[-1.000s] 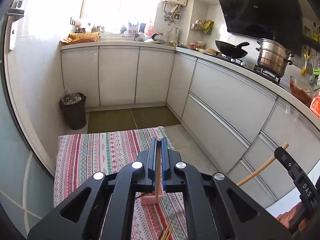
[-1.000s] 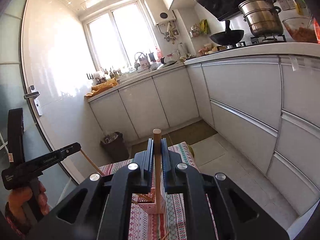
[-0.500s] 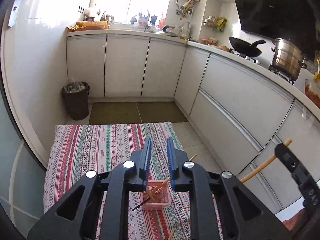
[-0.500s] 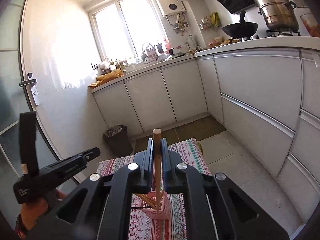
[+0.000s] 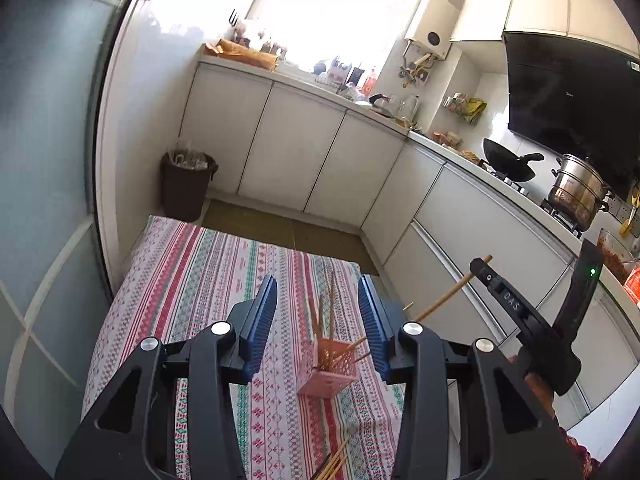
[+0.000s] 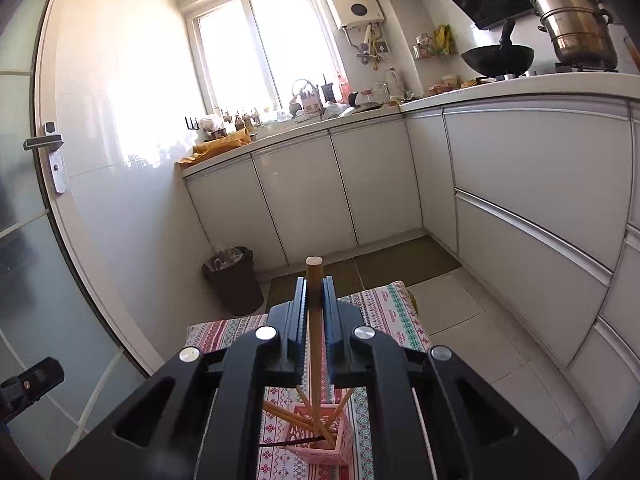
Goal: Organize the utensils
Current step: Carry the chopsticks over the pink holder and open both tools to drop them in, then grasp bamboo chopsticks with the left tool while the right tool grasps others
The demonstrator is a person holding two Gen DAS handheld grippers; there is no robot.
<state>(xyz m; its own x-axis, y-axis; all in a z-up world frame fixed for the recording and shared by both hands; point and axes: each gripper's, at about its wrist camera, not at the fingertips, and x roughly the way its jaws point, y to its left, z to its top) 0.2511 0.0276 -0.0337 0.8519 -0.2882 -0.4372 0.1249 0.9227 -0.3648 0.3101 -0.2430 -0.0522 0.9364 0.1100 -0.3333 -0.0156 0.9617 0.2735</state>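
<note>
White kitchen cabinets [image 6: 304, 196] and a brown waste bin [image 5: 186, 186] are seen behind a table [image 5: 192, 280] covered by a striped patterned cloth. Only in the left wrist view are the loose chopsticks [image 5: 334, 462] lying on the cloth at the near edge shown, and only there is the right gripper [image 5: 486, 276] seen from outside, raised to the right of the table with a long wooden stick [image 5: 444, 298] slanting down from it. Only in the right wrist view is the grip itself shown: the jaws of the right gripper [image 6: 315, 300] are pressed onto that upright wooden stick [image 6: 315, 320], whose round end stands above them and whose lower end reaches into the basket. A pink slotted basket [image 5: 330, 376] stands on the cloth and is seen in both views [image 6: 320, 436]; several chopsticks [image 6: 286, 414] lean inside it at differing angles. The left gripper [image 5: 318, 320] is held above the basket with its blue-padded jaws spread wide and nothing between them.
</note>
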